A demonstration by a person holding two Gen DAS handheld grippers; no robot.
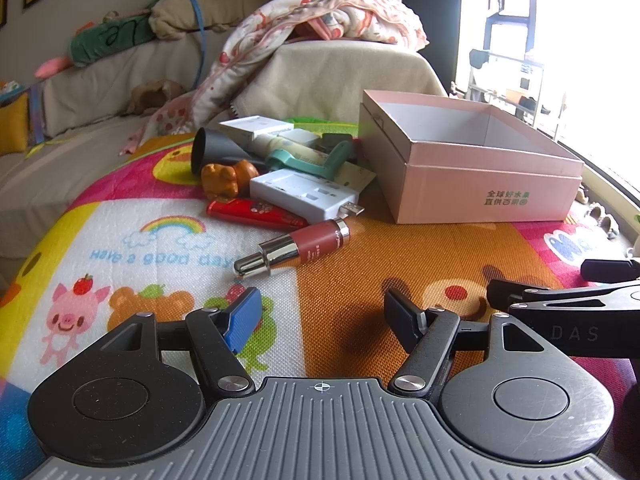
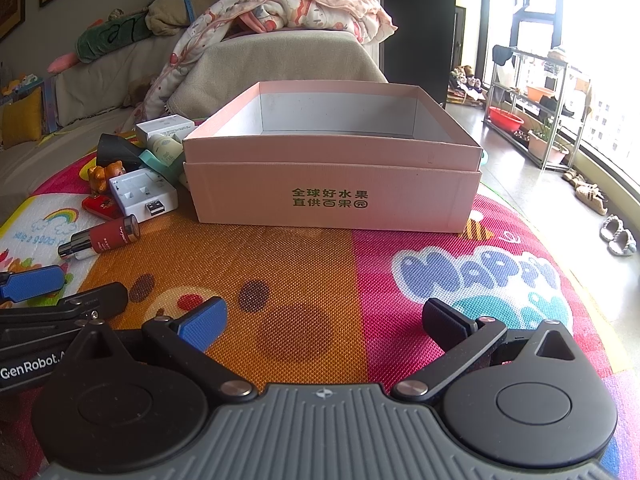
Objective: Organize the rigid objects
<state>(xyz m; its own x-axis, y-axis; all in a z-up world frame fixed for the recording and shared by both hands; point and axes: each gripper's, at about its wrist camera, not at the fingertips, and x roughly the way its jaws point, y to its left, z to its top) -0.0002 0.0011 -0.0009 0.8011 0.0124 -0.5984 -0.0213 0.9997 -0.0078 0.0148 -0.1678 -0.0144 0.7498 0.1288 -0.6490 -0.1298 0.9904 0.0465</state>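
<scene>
A pile of small objects lies on the play mat: a red lip-gloss tube with silver cap [image 1: 294, 249] [image 2: 100, 238], a red lighter-like case [image 1: 256, 213], a white USB charger [image 1: 304, 193] [image 2: 142, 193], an orange bear figurine [image 1: 226, 178], a black funnel [image 1: 214, 152], a teal clip [image 1: 316, 160] and white boxes [image 1: 256, 128]. An open pink cardboard box [image 1: 480, 176] [image 2: 332, 160] stands to their right, empty as far as I see. My left gripper [image 1: 324, 316] is open and empty, short of the lip gloss. My right gripper [image 2: 324, 324] is open and empty before the box.
The colourful play mat [image 2: 304, 264] covers the surface. A sofa with blanket [image 1: 320, 20] and cushions stands behind. A shelf rack [image 2: 532, 112], basins and slippers [image 2: 618, 236] sit on the floor at right by the window.
</scene>
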